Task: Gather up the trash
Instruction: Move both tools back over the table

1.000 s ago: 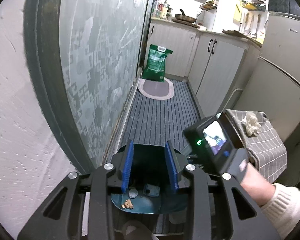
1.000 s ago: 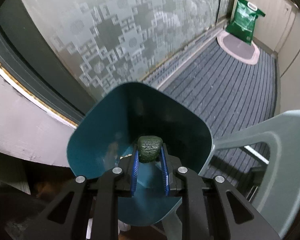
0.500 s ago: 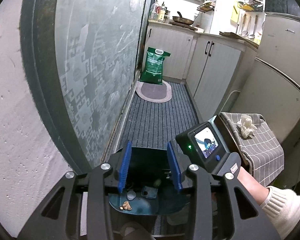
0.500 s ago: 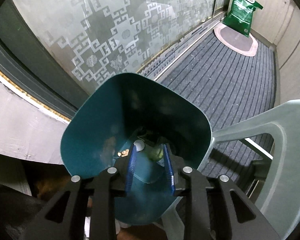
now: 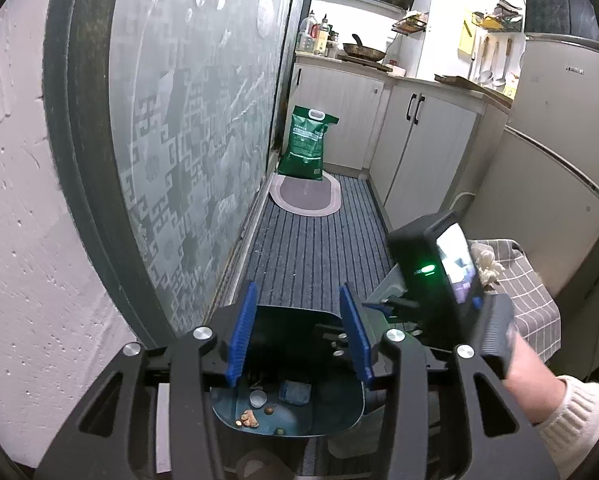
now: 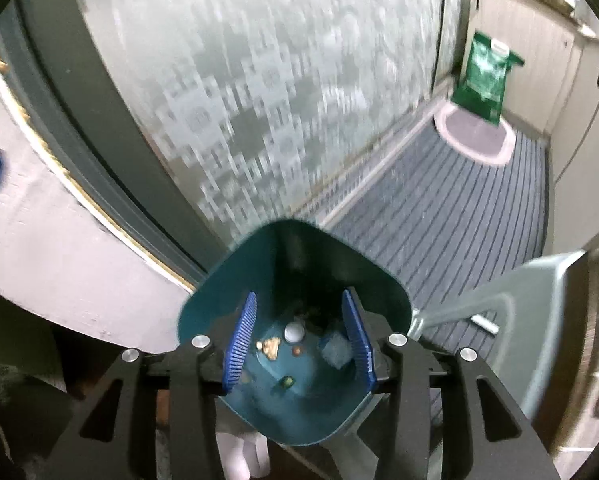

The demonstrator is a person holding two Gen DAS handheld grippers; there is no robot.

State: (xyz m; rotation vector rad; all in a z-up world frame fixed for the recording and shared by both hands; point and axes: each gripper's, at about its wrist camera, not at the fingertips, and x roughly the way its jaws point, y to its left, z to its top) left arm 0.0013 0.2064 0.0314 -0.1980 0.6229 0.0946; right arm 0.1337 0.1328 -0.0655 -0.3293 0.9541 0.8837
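A teal bin (image 5: 227,418) (image 6: 291,256) stands on the floor by the frosted glass door. Inside lie scraps: a white cap (image 6: 294,333) (image 5: 257,399), yellowish crumbs (image 6: 269,348) (image 5: 248,419), a bluish wrapper (image 6: 334,353) (image 5: 295,392) and a dark lump (image 6: 317,320). My left gripper (image 5: 298,338) is open and empty above the bin. My right gripper (image 6: 299,342) is open and empty over the bin's mouth; its body (image 5: 439,276) shows in the left wrist view, right of the bin.
A grey plastic chair (image 6: 519,312) stands right of the bin. A checked cloth (image 5: 527,288) holds a crumpled white tissue (image 5: 487,266). A striped runner (image 5: 315,256), an oval mat (image 5: 305,196) and a green bag (image 5: 308,144) lie ahead, cabinets (image 5: 423,148) on the right.
My right gripper opened and let the dark lump fall into the bin, then rose a little. My left gripper opened wider and lifted slightly.
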